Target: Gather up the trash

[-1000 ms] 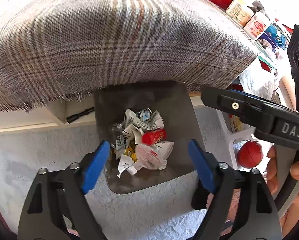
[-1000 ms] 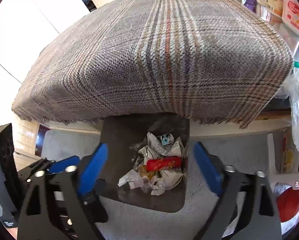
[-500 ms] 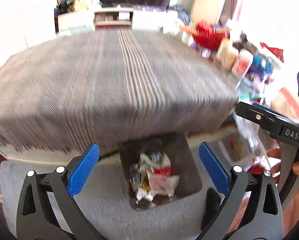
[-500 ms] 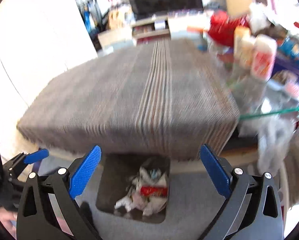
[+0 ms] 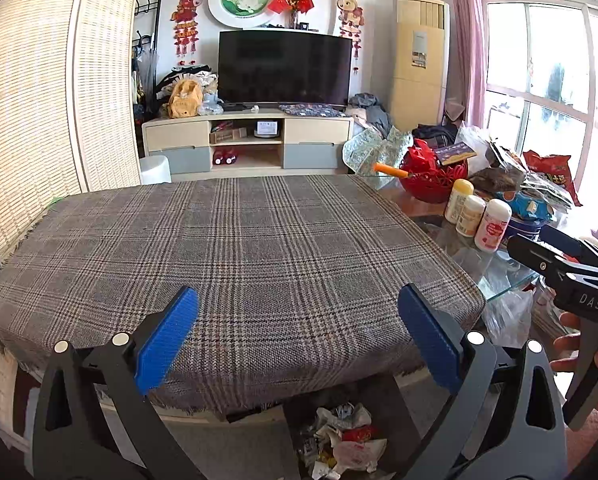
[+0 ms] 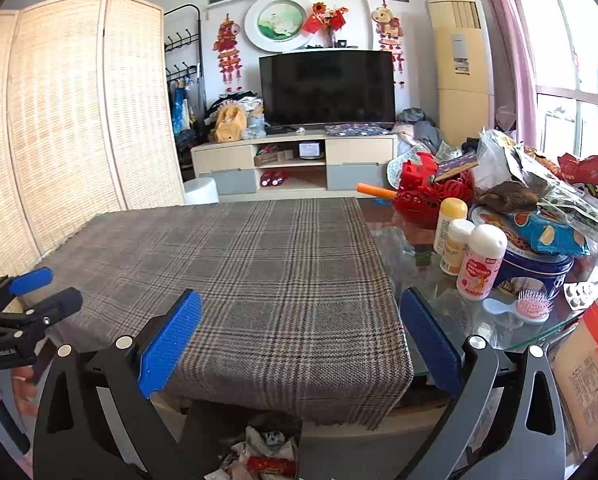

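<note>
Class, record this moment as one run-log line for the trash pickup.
left gripper: open, empty | right gripper: open, empty | trash: piled in bin below table edge | plaid tablecloth: bare

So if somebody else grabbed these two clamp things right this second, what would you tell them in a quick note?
Left gripper: open, empty, raised over the plaid cloth.
Right gripper: open, empty, alongside it.
Trash: crumpled wrappers and paper piled in the dark bin on the floor under the near table edge.
Done: no loose trash shows on the cloth.
Left: judge whether the cluttered glass side table holds any trash; I cannot tell from here.
</note>
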